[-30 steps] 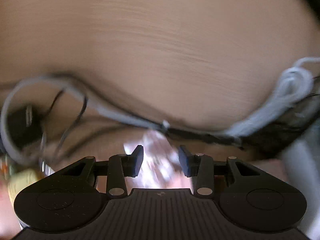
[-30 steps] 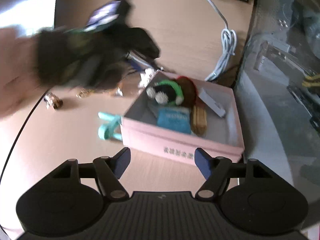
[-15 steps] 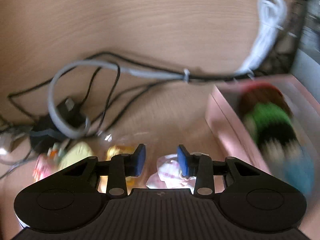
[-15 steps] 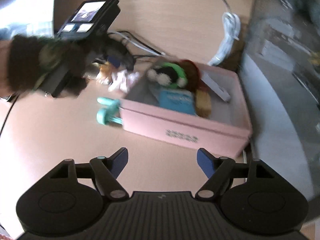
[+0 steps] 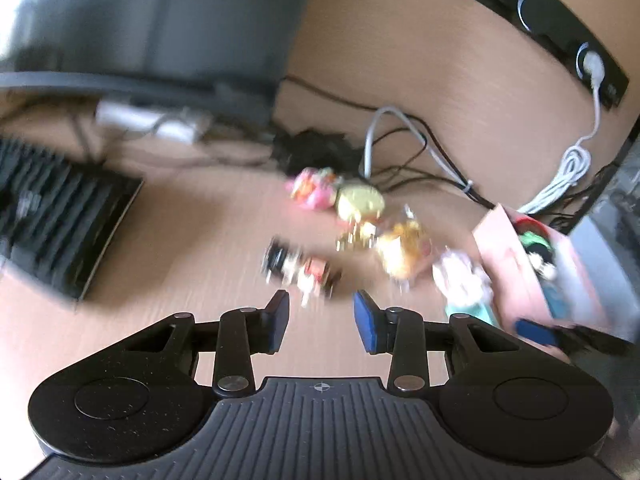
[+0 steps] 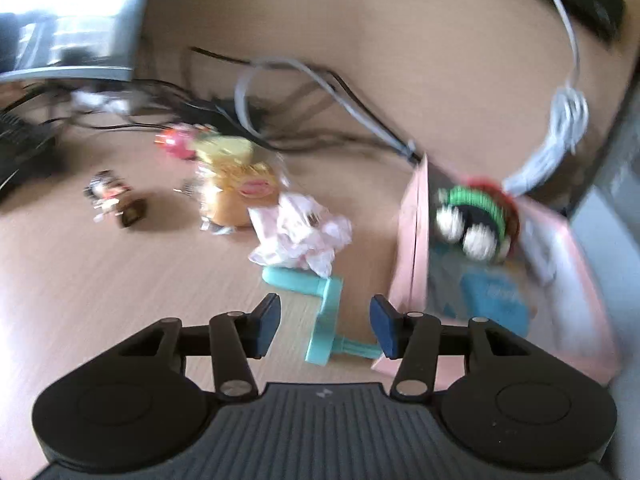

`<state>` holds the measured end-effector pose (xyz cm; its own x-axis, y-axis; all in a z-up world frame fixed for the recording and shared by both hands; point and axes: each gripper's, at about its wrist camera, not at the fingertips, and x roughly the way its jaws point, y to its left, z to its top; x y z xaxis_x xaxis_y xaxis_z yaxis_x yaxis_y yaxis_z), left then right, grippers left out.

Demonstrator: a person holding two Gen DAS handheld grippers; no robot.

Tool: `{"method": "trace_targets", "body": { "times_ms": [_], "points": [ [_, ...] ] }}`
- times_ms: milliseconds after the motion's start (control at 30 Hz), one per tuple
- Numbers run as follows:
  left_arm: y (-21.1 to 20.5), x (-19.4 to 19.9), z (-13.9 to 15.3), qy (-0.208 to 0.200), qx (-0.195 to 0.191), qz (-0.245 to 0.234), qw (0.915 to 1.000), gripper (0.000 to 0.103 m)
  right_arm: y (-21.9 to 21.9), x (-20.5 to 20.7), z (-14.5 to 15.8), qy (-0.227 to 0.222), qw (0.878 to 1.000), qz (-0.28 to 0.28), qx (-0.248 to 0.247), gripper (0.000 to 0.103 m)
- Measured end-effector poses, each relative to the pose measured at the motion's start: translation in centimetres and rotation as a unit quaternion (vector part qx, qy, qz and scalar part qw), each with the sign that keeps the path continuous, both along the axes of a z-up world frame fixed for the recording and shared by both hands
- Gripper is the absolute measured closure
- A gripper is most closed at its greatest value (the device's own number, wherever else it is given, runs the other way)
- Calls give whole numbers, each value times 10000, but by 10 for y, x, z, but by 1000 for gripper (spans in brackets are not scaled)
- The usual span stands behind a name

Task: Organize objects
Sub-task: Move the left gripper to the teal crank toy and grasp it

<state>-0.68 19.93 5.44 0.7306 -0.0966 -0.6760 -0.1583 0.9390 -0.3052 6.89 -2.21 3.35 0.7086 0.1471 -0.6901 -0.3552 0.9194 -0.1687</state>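
Teal clip (image 6: 326, 320) lies, seemingly ungripped, between the right hand-held gripper (image 6: 324, 326) pads.

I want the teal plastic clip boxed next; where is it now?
In the right wrist view, the teal plastic clip lies on the wooden desk, beside the pink box, below the crumpled pink wrapper.

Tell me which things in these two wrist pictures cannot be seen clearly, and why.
- Small toys, left wrist view: motion blur, their kind is unclear.
- Pink box, right wrist view: its far contents are smeared; the near corner sits behind the right hand-held gripper.
- Teal clip: partly covered by the crumpled pink wrapper.
- Keyboard: cut off by the left edge.
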Motion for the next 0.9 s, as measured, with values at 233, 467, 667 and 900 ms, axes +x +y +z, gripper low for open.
{"method": "trace_targets", "body": {
  "times_ms": [233, 467, 667, 900],
  "points": [
    [32, -27, -21, 330, -351, -327, 9983, 64, 26, -18, 15, 844, 9833, 602, 1495, 52],
    [4, -26, -41, 295, -423, -1049, 9931, 64, 22, -72, 17, 483, 9941, 538, 808, 34],
    [-45, 5, -27, -97, 104, -1669, 9859, 64, -23, -105, 14, 276, 9995, 128, 79, 25],
    [-105, 68, -26, -125, 1538, -2934, 9435, 63, -67, -115, 17, 172, 9997, -94, 115, 17]
  ]
}}
